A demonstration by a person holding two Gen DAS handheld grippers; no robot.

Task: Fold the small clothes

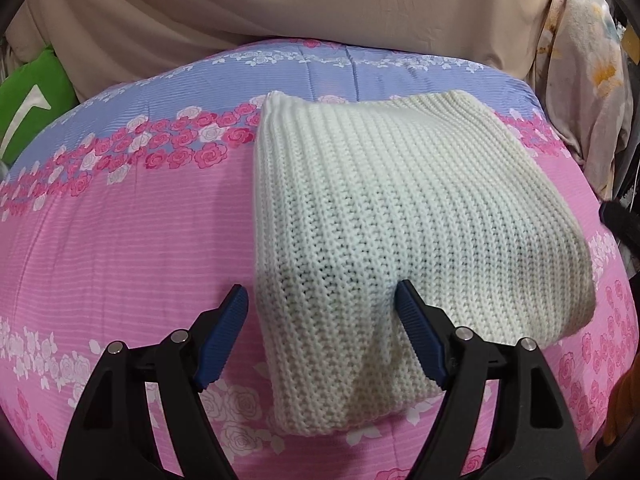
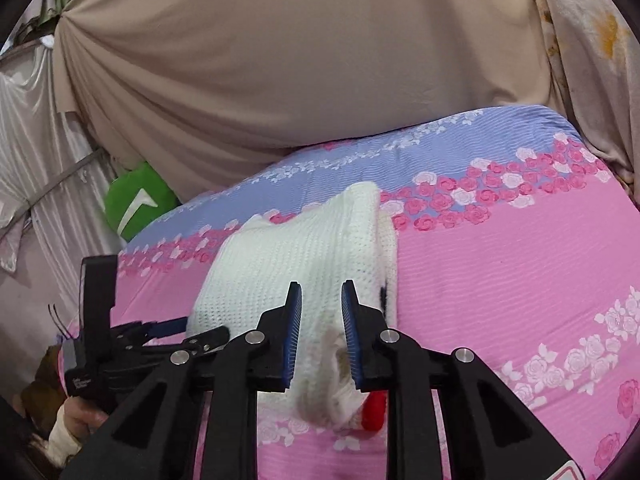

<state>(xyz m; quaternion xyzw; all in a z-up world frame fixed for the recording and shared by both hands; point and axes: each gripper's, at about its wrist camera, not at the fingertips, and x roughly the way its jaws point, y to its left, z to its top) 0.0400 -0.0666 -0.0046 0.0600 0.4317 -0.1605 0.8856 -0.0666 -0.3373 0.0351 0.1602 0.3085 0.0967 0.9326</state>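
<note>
A folded cream knitted garment point(image 1: 380, 216) lies on the pink and lilac rose-print bedspread point(image 1: 120, 248). My left gripper point(image 1: 322, 300) is open, its blue-padded fingers point(image 1: 224, 336) straddling the garment's near left corner without pinching it. In the right wrist view the same garment point(image 2: 296, 256) lies ahead, with a red part point(image 2: 374, 412) at its near end. My right gripper point(image 2: 320, 300) has its jaws a narrow gap apart around the garment's near edge; knit fills the gap. The left gripper point(image 2: 168, 330) shows at the left, held by a hand.
A beige draped sheet point(image 2: 280, 60) hangs behind the bed. A green cushion point(image 1: 32, 100) sits at the far left, and floral cloth point(image 1: 580, 80) hangs at the right. The bedspread's pink area point(image 2: 500, 280) spreads right of the garment.
</note>
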